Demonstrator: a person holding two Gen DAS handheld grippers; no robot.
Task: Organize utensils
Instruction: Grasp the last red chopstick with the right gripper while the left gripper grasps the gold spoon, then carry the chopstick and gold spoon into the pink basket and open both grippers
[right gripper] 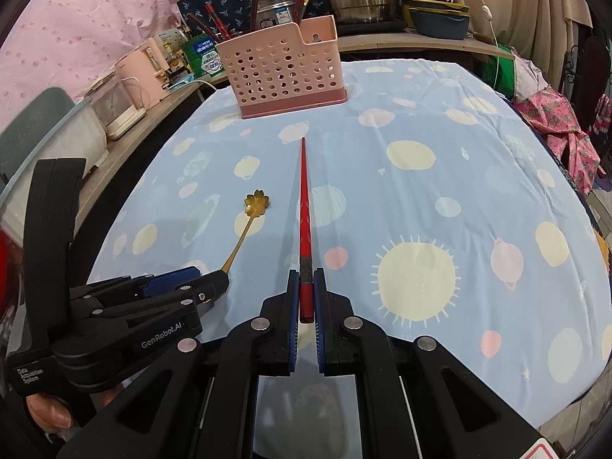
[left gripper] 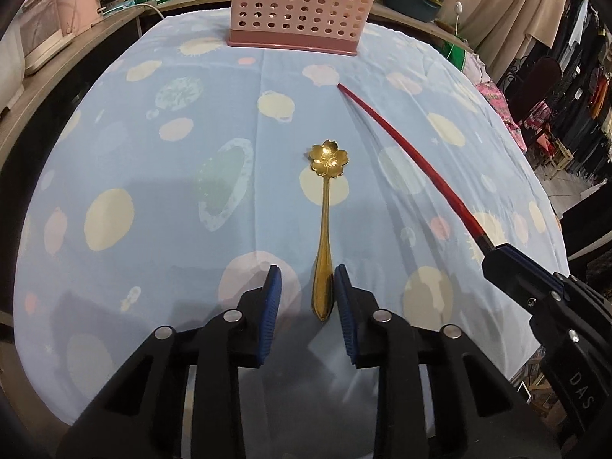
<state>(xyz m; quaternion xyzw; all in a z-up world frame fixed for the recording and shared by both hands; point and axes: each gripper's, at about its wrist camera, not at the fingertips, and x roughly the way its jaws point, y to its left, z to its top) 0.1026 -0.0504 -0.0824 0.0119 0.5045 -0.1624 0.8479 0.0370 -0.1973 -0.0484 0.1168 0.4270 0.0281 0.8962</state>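
The left gripper (left gripper: pixel 308 279) stands parted around the gold spoon's (left gripper: pixel 324 222) handle, one pad perhaps just touching it. The right gripper (right gripper: pixel 306 287) is clenched on red chopsticks (right gripper: pixel 305 206). Both point toward the pink basket (right gripper: pixel 283 72) on the tablecloth (right gripper: pixel 440 199).

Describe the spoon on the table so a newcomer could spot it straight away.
Start at the pink perforated utensil holder at the far end of the blue spotted tablecloth. Come toward the camera to the middle of the cloth: the gold spoon lies there, its handle end between the pads of the left hand-held gripper. Its flower-shaped bowl distinguishes it from the plain red chopstick beside it.
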